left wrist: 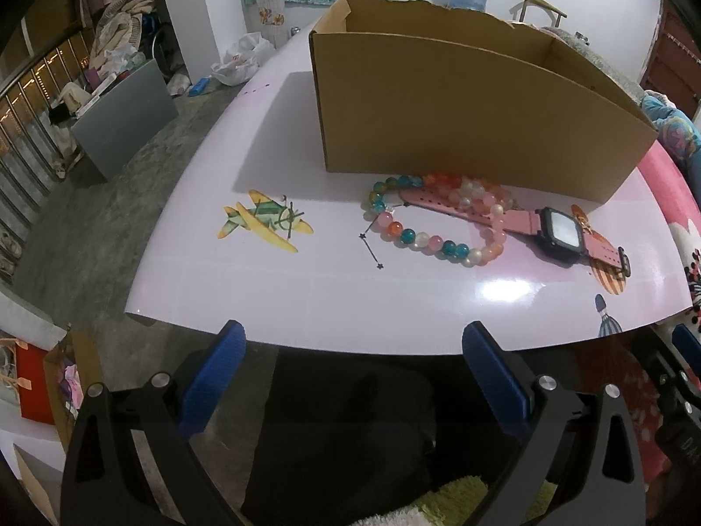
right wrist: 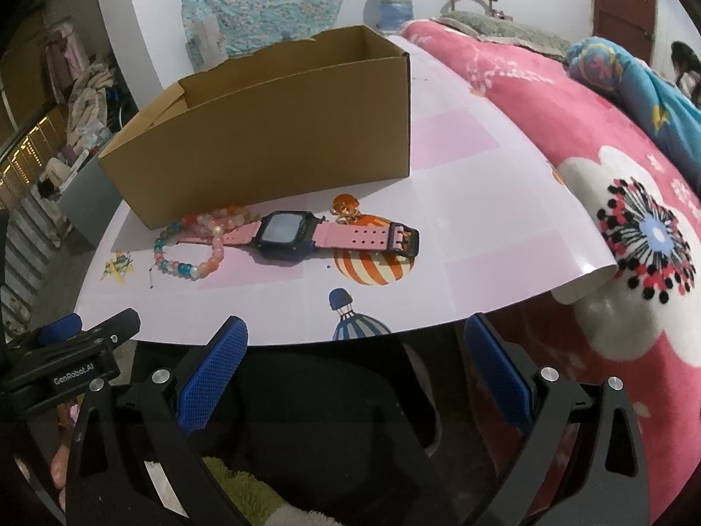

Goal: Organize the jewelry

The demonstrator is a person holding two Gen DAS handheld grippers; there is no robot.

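**Nothing boxed yet: all the jewelry waits on the bench**

My left gripper hangs off the near edge of the bench, its ribbed blue pads spread wide with nothing between them. My right gripper is the same: jaws apart, empty, short of the edge. Neither touches anything.

From the left gripper, at about 12 o'clock, lies the bracelet, a loop of round glossy beads in teal, orange, pink and milky white. It lies over the strap of the watch, which sits toward 1 o'clock: a square dark case with a pale face, and a soft pink perforated strap ending in a dark buckle. A second cluster of pink and orange beads is heaped on the strap, right at the foot of the box. In the right view a small gold-coloured piece sits just behind the watch; I cannot tell what it is.

The box is plain corrugated cardboard, open-topped, with one ragged torn rim. What I see of its inside looks bare, so I judge the sorting not yet begun. The bench is slick, glossy, printed sheet.
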